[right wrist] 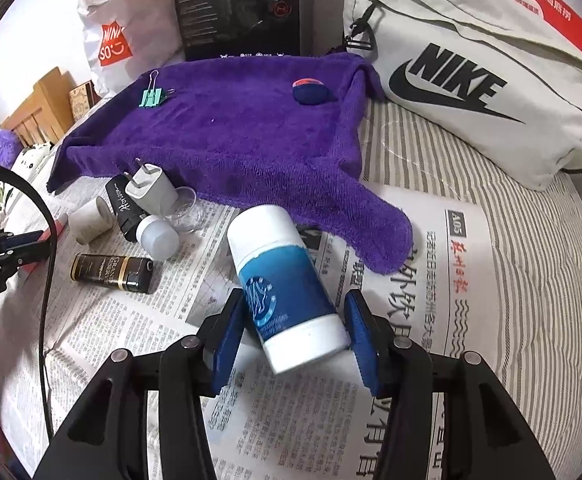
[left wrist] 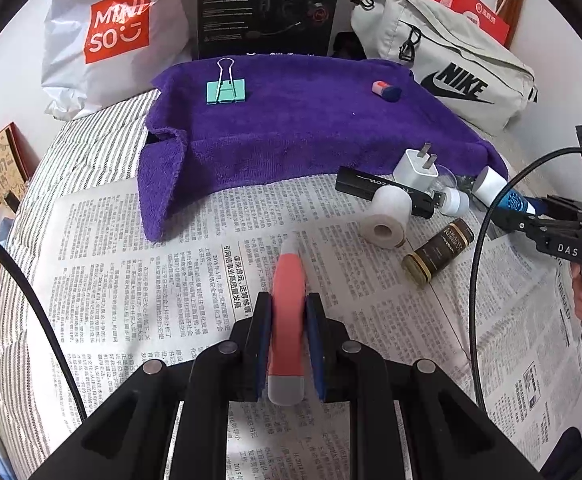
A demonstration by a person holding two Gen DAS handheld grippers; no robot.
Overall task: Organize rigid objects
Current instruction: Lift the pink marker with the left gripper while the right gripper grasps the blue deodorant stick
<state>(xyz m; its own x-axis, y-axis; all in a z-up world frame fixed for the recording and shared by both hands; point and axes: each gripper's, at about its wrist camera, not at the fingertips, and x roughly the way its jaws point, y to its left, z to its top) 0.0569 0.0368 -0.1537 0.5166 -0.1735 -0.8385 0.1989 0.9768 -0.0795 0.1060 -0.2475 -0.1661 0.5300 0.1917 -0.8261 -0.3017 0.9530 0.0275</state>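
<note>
My left gripper (left wrist: 287, 312) is shut on a pink and grey marker-like stick (left wrist: 289, 312), held over the newspaper (left wrist: 139, 280). My right gripper (right wrist: 291, 320) has its jaws around a blue and white cylindrical bottle (right wrist: 287, 284); the left pad touches it, a small gap shows at the right pad. A purple towel (left wrist: 291, 128) lies beyond, with a green binder clip (left wrist: 225, 90) and a pink-blue eraser (left wrist: 387, 90) on it. By the towel's edge lie a white charger plug (left wrist: 415, 168), a white tape roll (left wrist: 387, 216), a black box (left wrist: 371, 184) and a dark brown bottle (left wrist: 437, 250).
A Miniso bag (left wrist: 111, 36), a black carton (left wrist: 267, 4) and a Nike bag (left wrist: 451, 64) stand behind the towel. A striped sheet (right wrist: 531, 240) lies under the newspaper. A clear cup (right wrist: 189, 212) and a small white cap (right wrist: 159, 236) sit by the charger.
</note>
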